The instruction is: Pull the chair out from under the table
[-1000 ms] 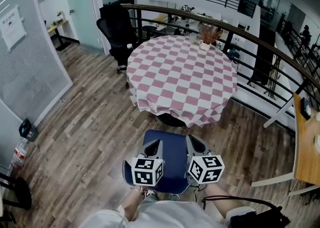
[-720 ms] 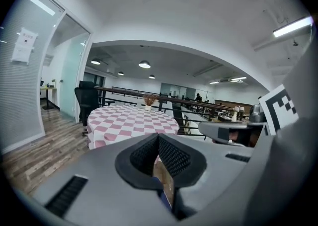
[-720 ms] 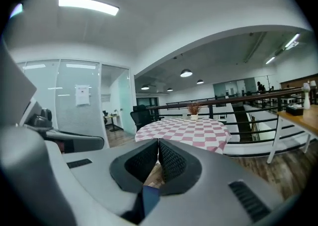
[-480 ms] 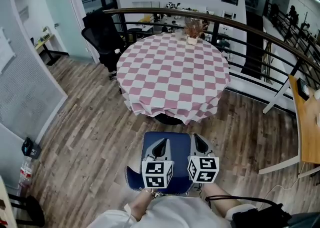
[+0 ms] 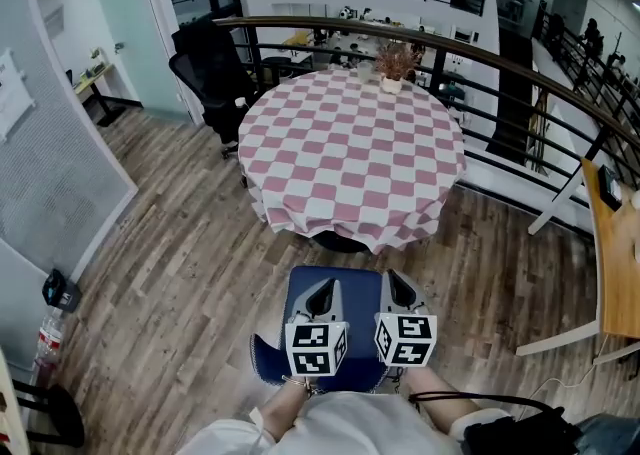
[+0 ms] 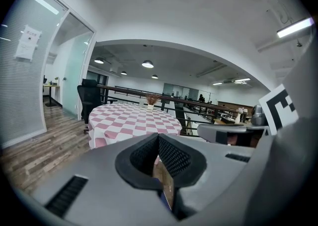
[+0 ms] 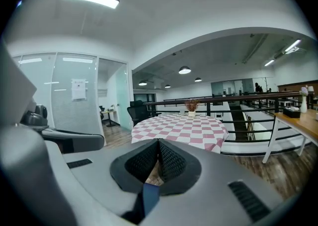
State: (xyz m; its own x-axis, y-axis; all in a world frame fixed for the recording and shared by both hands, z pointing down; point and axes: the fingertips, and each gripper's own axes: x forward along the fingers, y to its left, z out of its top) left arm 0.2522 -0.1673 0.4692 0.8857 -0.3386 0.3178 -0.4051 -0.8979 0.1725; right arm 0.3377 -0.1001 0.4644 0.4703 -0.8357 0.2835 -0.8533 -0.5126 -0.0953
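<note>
A blue chair (image 5: 345, 295) stands on the wood floor just in front of the round table (image 5: 350, 143), which wears a pink-and-white checked cloth. The seat is out from under the cloth's hem. My left gripper (image 5: 321, 290) and right gripper (image 5: 397, 285) sit side by side on the chair's back, both pointing toward the table. In the left gripper view the gripper (image 6: 158, 136) is shut, with blue chair fabric (image 6: 164, 201) low between the pads. The right gripper (image 7: 158, 143) is likewise shut on a strip of the blue back (image 7: 149, 197).
A potted plant (image 5: 393, 68) stands at the table's far edge. A black office chair (image 5: 210, 68) is behind the table at the left, a railing (image 5: 520, 73) curves behind it, and a wooden desk (image 5: 620, 253) is at the right. A glass partition (image 5: 50, 143) lines the left.
The chair and both grippers have edged slightly back from the table's edge, still gripping the back. The head view has shifted a little.
</note>
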